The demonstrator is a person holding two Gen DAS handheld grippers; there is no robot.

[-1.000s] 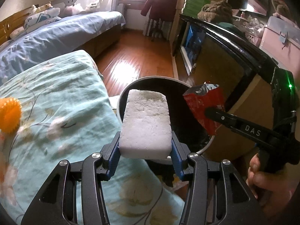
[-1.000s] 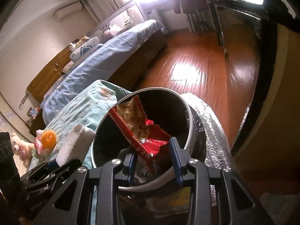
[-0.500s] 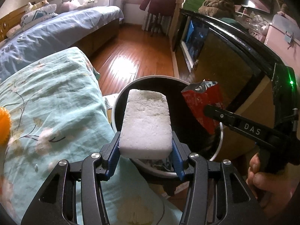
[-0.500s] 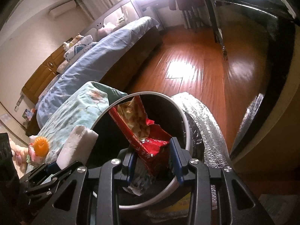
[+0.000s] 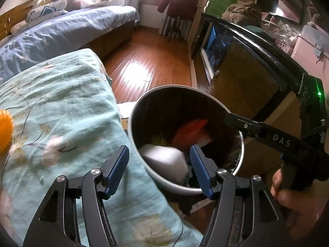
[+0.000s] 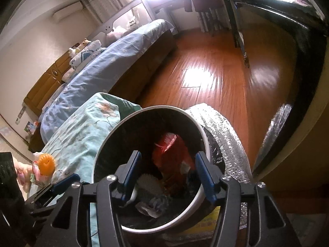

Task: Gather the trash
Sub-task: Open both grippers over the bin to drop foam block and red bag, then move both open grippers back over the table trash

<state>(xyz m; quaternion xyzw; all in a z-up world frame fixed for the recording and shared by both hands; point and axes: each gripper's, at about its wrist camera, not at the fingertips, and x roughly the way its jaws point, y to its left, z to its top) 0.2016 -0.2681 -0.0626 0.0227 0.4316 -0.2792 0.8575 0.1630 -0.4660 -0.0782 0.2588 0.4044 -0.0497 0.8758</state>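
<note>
A round bin (image 5: 178,89) with a white rim and black liner stands on the floor beside the bed; it also shows in the right wrist view (image 6: 162,109). Inside lie a white foam block (image 5: 164,160), also seen from the right wrist (image 6: 147,182), and a red snack bag (image 5: 190,131), also in the right wrist view (image 6: 170,152). My left gripper (image 5: 159,169) is open and empty over the bin's near rim. My right gripper (image 6: 167,175) is open and empty above the bin mouth; its arm (image 5: 265,132) reaches in from the right.
A teal floral bedspread (image 5: 57,111) lies left of the bin, with an orange spiky ball (image 5: 5,130) on it. A dark glass-fronted cabinet (image 5: 246,70) stands to the right. A silver foil mat (image 6: 224,135) lies behind the bin on the wooden floor (image 5: 144,70).
Both grippers have opened. The white foam block and the red snack bag have dropped into the bin.
</note>
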